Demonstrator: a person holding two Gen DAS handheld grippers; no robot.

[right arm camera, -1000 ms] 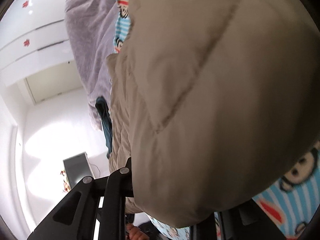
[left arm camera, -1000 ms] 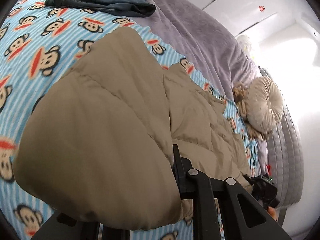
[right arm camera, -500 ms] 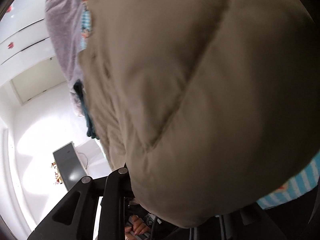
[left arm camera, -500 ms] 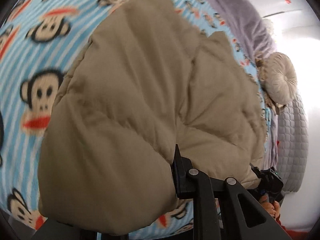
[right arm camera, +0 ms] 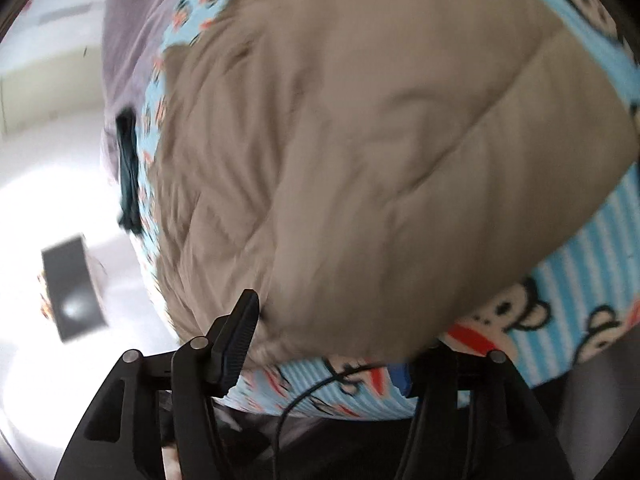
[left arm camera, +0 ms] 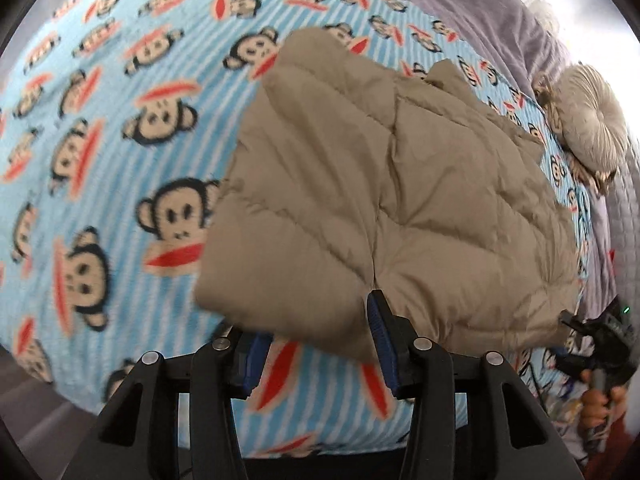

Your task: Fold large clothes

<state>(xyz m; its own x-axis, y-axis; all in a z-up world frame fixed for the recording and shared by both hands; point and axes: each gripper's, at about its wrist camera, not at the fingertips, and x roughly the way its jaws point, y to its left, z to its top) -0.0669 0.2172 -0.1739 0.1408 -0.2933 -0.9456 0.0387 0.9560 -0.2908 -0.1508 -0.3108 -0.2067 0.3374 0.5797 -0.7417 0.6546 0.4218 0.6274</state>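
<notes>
- A bed fills most of both views, covered by a light blue striped blanket point(left arm camera: 120, 160) printed with cartoon monkey faces with red mouths.
- A lavender plush throw point(left arm camera: 472, 12) lies along the far side of the bed.
- A round cream pleated cushion point(left arm camera: 592, 116) sits near the bed's right end, against a grey quilted surface point(left arm camera: 624, 216).
- In the right wrist view, a dark rectangular screen point(right arm camera: 72, 288) stands against a bright white wall, with strong light washing out that area.
</notes>
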